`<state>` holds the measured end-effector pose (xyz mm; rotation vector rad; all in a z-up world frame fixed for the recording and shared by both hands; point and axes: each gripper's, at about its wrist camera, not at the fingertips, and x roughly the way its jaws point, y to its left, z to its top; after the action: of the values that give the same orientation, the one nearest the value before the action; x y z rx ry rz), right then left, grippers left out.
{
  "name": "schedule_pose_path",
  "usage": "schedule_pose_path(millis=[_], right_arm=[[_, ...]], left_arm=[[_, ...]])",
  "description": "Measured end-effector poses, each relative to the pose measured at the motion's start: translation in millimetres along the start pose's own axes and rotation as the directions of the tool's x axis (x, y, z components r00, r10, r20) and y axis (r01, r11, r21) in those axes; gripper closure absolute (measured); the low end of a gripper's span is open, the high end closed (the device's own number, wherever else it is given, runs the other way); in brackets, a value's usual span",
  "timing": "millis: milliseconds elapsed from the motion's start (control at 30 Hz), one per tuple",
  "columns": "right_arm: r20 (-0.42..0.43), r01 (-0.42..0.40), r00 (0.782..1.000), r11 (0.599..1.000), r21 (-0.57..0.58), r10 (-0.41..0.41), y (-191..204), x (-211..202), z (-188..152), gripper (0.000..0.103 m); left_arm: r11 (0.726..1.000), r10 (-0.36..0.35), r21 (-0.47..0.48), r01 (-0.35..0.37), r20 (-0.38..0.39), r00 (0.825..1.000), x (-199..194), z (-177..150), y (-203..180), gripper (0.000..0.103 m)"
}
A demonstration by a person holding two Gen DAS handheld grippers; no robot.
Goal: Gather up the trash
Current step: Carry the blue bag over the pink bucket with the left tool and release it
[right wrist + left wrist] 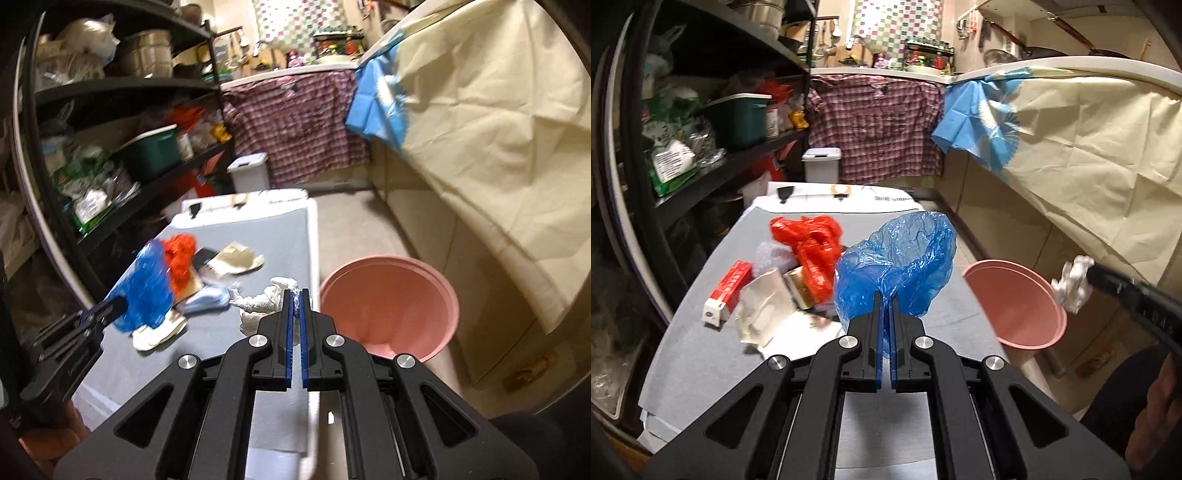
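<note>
My left gripper [885,295] is shut on a crumpled blue plastic bag [897,262], held above the grey-covered table [701,354]. The same blue bag [147,288] shows blurred at the left of the right wrist view, with the left gripper [120,304] behind it. My right gripper [294,293] is shut on a crumpled white tissue [264,301], near the table's right edge. In the left wrist view that tissue [1073,282] hangs beside the pink bin [1015,306]. The pink bin [388,306] stands on the floor right of the table.
On the table lie a red plastic bag [809,247], a red and white box [727,291], torn white packaging [761,314] and other scraps. A black shelf rack [701,92] lines the left. A cloth-draped counter [1089,147] runs along the right. A white lidded bin [822,164] stands behind.
</note>
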<state>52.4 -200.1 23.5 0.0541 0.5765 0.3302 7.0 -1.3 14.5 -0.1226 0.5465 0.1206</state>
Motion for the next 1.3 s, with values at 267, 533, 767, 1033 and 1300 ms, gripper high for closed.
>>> schedule_pose_path(millis=[267, 533, 767, 1033, 1300], right_arm=[[0.059, 0.086, 0.994, 0.995, 0.051, -0.089, -51.4, -6.0, 39.6, 0.100], [0.085, 0.139, 0.986, 0.988, 0.065, -0.144, -84.7, 10.9, 71.8, 0.100], [0.066, 0.170, 0.982, 0.979, 0.115, -0.179, -107.6, 38.1, 64.1, 0.099], [0.044, 0.181, 0.981, 0.968, 0.172, -0.191, -127.0, 56.8, 58.7, 0.099], [0.031, 0.204, 0.977, 0.962, 0.183, -0.213, -130.3, 70.2, 61.3, 0.099]], left_arm=[[0.993, -0.100, 0.067, 0.102, -0.029, 0.995, 5.8, 14.5, -33.3, 0.101], [0.976, -0.189, 0.094, 0.195, -0.068, 0.980, 36.5, 38.5, -66.9, 0.101], [0.962, -0.237, 0.117, 0.245, -0.080, 0.968, 68.5, 55.5, -92.7, 0.101], [0.946, -0.276, 0.143, 0.290, -0.109, 0.955, 104.0, 63.9, -117.0, 0.101], [0.935, -0.299, 0.153, 0.319, -0.142, 0.944, 130.0, 67.6, -133.4, 0.101]])
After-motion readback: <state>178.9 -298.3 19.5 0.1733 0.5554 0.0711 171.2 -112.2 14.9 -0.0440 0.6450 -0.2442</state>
